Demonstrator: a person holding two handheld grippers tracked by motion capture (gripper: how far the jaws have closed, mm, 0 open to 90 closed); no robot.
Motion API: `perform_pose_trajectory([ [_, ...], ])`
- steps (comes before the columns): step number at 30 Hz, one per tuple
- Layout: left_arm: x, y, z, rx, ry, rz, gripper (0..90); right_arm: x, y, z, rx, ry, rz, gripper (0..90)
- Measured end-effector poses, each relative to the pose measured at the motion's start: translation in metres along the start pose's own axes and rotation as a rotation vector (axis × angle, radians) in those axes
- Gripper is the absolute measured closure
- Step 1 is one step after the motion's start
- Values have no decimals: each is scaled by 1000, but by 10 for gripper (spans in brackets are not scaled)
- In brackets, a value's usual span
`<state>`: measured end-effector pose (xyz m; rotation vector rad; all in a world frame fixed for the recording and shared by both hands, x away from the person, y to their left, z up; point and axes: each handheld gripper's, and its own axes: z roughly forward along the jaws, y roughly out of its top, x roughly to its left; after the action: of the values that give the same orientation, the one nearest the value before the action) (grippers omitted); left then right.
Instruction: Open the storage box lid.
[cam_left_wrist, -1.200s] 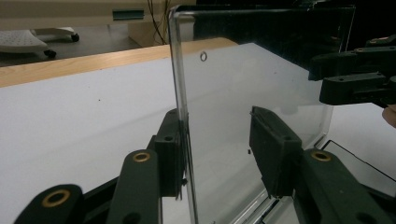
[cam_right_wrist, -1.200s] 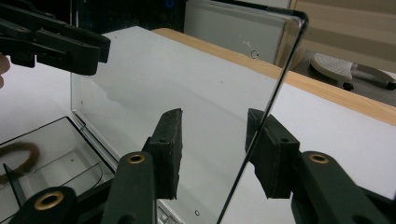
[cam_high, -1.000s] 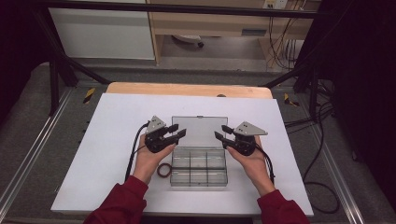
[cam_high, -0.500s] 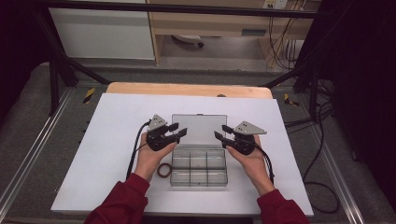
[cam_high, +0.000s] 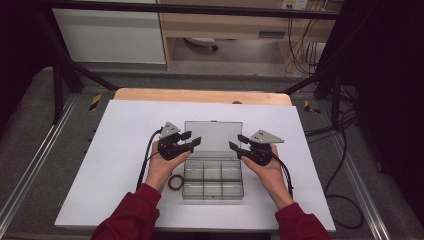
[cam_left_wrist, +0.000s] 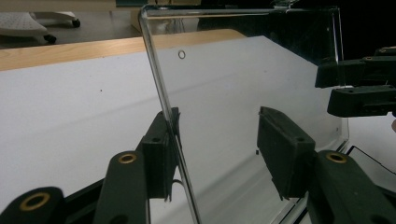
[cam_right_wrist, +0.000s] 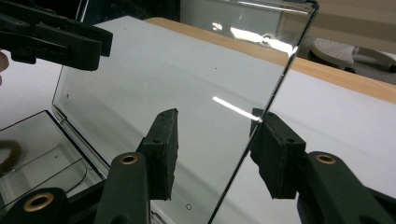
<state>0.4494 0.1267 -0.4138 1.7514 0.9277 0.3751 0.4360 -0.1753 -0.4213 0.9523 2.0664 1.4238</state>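
White-covered table with a light wooden far edge

The white tabletop (cam_high: 120, 150) carries a clear plastic compartment box (cam_high: 213, 181) between the two grippers, and a small brown tape ring (cam_high: 175, 182) just below the left gripper (cam_high: 192, 141).

The compartment box (cam_high: 213, 172) and its lid (cam_high: 213, 135) are seen as clear, glossy plastic — the table sheet (cam_high: 120, 150) as matt white, edged by wood.

A clear plastic box (cam_high: 213, 175) is lying on the white table near its front edge, showing 6 compartments in 2 rows. Its clear lid (cam_high: 213, 136) is standing open, tilting away from the person.
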Motion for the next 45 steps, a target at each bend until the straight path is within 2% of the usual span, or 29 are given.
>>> perform_pose_trajectory([
  [3,1,0,2,9,3,0,472,-1,-1,1,3,7,20,517],
  [15,3,0,8,30,6,-10,432,-2,-4,5,30,9,33,491],
  [45,4,-5,11,63,5,-7,400,-2,-7,7,44,8,44,468],
])
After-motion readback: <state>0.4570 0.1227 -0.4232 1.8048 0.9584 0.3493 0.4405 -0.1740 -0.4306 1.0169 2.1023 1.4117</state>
